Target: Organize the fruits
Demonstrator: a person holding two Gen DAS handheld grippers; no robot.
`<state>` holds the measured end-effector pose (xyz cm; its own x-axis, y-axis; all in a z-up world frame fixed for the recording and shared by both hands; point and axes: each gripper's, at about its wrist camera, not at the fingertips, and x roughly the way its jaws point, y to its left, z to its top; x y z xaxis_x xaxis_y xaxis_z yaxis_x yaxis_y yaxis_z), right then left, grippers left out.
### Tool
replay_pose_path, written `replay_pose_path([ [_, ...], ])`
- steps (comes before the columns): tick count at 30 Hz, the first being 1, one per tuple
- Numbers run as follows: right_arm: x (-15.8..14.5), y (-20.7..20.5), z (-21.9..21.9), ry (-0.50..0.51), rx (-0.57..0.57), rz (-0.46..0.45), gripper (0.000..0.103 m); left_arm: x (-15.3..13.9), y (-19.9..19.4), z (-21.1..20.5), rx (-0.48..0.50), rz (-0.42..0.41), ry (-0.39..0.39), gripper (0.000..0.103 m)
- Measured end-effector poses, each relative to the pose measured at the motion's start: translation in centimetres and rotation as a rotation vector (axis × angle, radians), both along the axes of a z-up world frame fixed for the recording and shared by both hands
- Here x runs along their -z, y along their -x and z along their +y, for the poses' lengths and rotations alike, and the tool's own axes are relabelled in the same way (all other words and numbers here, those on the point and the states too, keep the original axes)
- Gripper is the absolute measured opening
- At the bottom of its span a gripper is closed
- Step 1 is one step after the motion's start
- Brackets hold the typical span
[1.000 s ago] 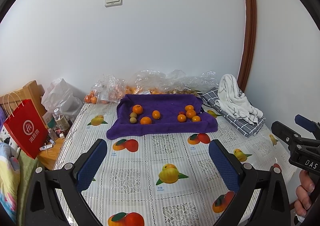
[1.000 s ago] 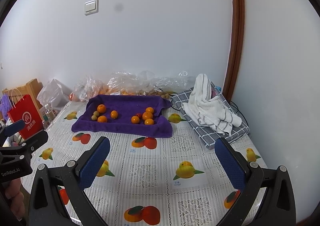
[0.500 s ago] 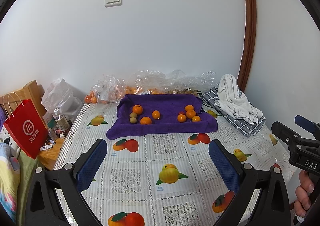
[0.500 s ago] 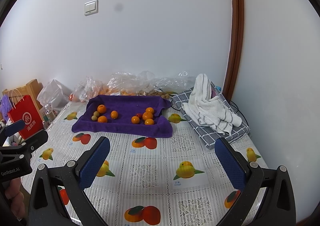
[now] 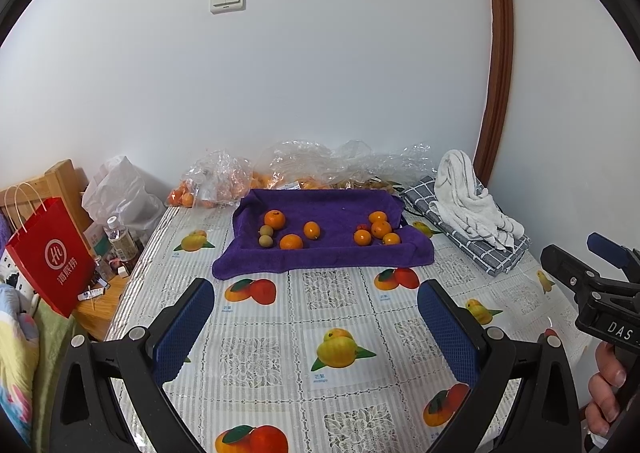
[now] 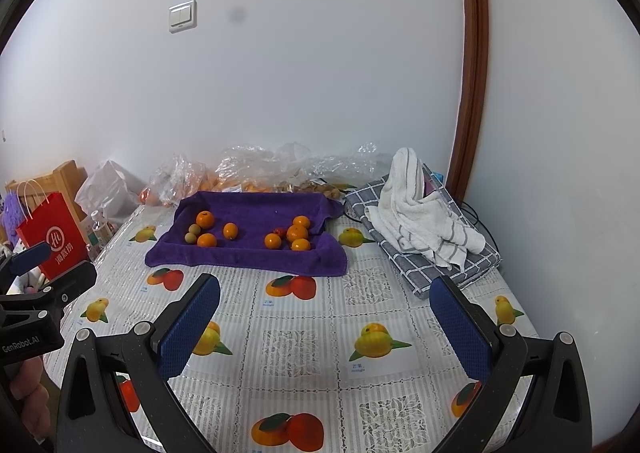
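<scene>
Hidden, cut off:
- Clear plastic bags (image 5: 316, 169) lying against the wall, far ahead of both pairs of fingers; orange fruit showing through, contents otherwise blurred by glare.
- White plastic bag (image 5: 120, 193), red paper bag (image 5: 50, 257) and a small bottle (image 5: 120, 241) sitting off the table's side, beyond the left finger; lower parts hidden by the table edge.
- Small red item (image 6: 280, 231) beside the right-hand fruit cluster, too small to identify.
- Hand (image 5: 606, 393) gripping the right gripper's handle, cropped by the frame edge.

Containers and contents:
- Purple towel (image 5: 320, 253) lying ahead of the fingers, centred, back edge turned up like a tray wall.
- Left cluster (image 5: 280, 231): three oranges plus two small greenish-brown round fruits touching each other.
- Right cluster (image 5: 376, 231): four oranges, closely grouped.
- Grey checked cloth (image 6: 472, 265) ahead of the right finger, carrying a crumpled white striped towel (image 6: 420, 213).

Edges and room:
- Left gripper (image 5: 316, 329) hovering with fingers spread wide, holding nothing.
- Right gripper (image 6: 324, 329) likewise gaping wide, holding nothing.
- Fruit-print tablecloth (image 6: 304, 349) lying bare between fingertips and towel.
- Table edges running just outside both outer fingers.
</scene>
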<state>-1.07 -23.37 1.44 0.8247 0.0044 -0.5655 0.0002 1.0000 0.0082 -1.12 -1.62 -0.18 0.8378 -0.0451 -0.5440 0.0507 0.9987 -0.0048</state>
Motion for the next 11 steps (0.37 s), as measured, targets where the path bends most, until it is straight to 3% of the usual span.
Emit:
replay_pose_path([
  [11, 0.06, -0.07, 0.14, -0.004, 0.001, 0.0, 0.103, -0.09, 0.04, -0.22, -0.002, 0.001, 0.0, 0.103],
])
